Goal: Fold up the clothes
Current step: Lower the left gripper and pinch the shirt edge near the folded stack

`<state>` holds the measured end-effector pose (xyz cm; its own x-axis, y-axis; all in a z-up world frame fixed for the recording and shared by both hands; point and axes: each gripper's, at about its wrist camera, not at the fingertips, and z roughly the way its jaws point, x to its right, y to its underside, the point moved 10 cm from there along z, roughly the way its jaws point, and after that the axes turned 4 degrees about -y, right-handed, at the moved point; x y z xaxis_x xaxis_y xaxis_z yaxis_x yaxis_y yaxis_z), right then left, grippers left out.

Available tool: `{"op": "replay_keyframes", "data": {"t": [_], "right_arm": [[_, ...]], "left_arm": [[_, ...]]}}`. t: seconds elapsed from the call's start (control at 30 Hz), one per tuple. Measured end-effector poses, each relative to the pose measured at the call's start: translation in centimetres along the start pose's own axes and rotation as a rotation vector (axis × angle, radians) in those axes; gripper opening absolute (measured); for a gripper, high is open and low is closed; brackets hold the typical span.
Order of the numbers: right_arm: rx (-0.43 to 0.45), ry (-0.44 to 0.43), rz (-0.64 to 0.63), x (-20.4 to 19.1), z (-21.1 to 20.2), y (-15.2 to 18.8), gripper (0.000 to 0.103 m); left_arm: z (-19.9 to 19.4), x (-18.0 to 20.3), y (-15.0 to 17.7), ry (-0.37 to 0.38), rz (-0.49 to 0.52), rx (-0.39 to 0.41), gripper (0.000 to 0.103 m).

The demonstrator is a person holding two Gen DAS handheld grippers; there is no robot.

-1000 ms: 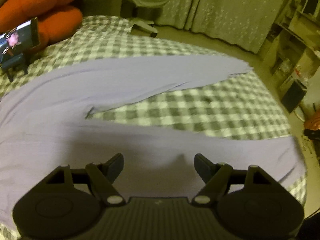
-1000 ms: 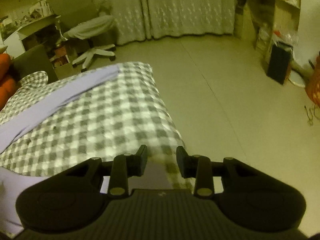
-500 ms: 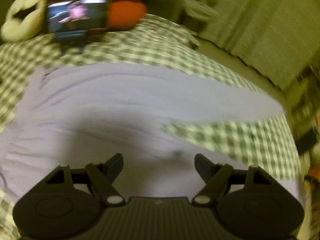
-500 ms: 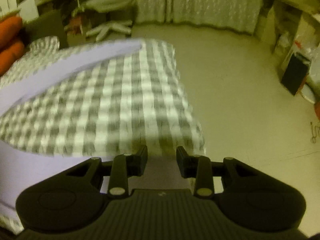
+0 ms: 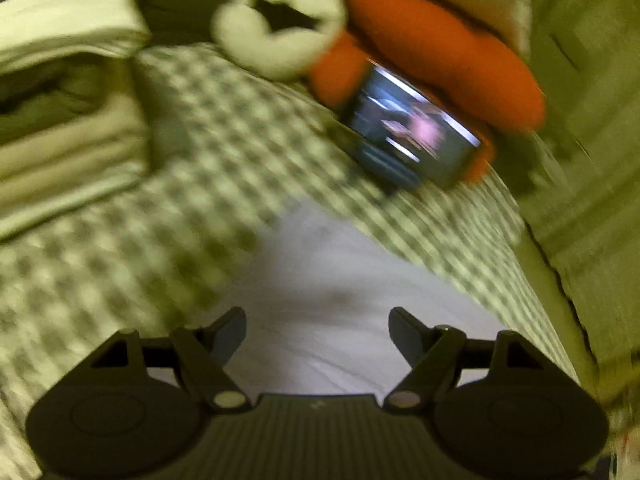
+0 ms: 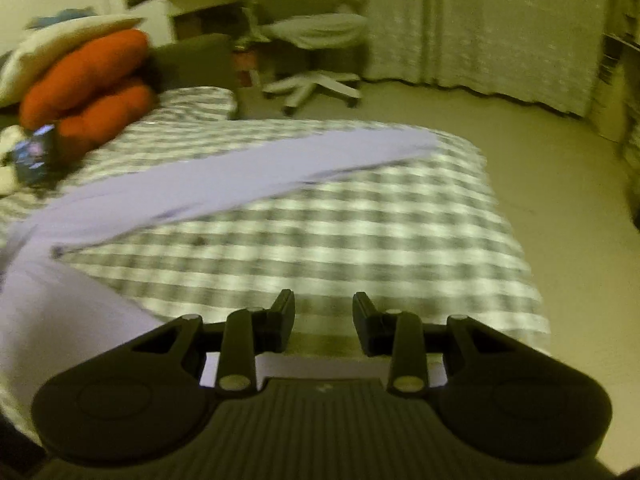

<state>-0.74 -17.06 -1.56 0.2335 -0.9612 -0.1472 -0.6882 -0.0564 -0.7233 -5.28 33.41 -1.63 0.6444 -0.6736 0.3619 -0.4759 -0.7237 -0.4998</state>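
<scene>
Pale lilac trousers lie spread on a grey-and-white checked bed, one leg running toward the bed's far corner. In the left wrist view the lilac cloth fills the area under my left gripper, which is wide open and empty just above it. My right gripper is open with a narrower gap, empty, over the checked sheet near the bed's near edge, with lilac cloth showing below its fingers. Both views are blurred by motion.
Orange cushions and a lit phone on a stand sit at the head of the bed, with a white ring-shaped plush and folded pale bedding. An office chair, curtains and bare floor lie beyond the bed.
My left gripper has swung left toward the head of the bed, bringing the phone and cushions into the centre. My right view has turned left, showing more of the bed and the far trouser leg.
</scene>
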Motion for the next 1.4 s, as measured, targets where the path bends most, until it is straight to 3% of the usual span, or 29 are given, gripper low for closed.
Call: {"op": "replay_keyframes", "data": {"t": [0.1, 0.17, 0.3, 0.47, 0.57, 0.73, 0.83, 0.87, 1.23, 1.4], "right_arm": [[-0.013, -0.069, -0.055, -3.7, 0.9, 0.0, 0.037], [-0.029, -0.105, -0.095, -5.9, 1.7, 0.1, 0.038], [-0.057, -0.158, -0.145, -8.7, 2.7, 0.5, 0.038], [-0.073, -0.173, -0.167, -10.0, 3.3, 0.6, 0.038], [-0.076, -0.18, -0.154, -9.9, 3.4, 0.6, 0.038], [-0.086, -0.179, -0.138, -9.9, 4.2, 0.5, 0.038], [-0.093, -0.189, -0.136, -10.1, 4.4, 0.6, 0.038], [-0.096, -0.191, -0.134, -10.2, 4.6, 0.6, 0.038], [-0.102, -0.206, -0.145, -11.0, 5.4, 0.7, 0.038], [-0.088, -0.208, -0.155, -11.2, 5.3, 0.5, 0.038]], "left_arm": [[1.0, -2.0, -1.5, -0.084, 0.008, 0.026, 0.05], [1.9, -2.4, -1.6, -0.092, 0.007, 0.003, 0.042], [2.9, -1.4, -1.6, -0.053, 0.013, -0.029, 0.041], [4.1, -0.3, -2.5, -0.093, 0.098, 0.001, 0.042], [5.4, 0.7, -2.8, -0.076, 0.145, -0.01, 0.042], [6.7, 1.7, -2.8, -0.091, 0.26, 0.0, 0.031], [7.6, 1.7, -2.6, -0.113, 0.296, -0.009, 0.012], [7.8, 1.7, -2.5, -0.121, 0.308, -0.012, 0.0], [7.4, 0.7, -3.6, -0.198, 0.3, 0.06, 0.0], [7.5, 0.7, -3.7, -0.17, 0.276, 0.054, 0.0]]}}
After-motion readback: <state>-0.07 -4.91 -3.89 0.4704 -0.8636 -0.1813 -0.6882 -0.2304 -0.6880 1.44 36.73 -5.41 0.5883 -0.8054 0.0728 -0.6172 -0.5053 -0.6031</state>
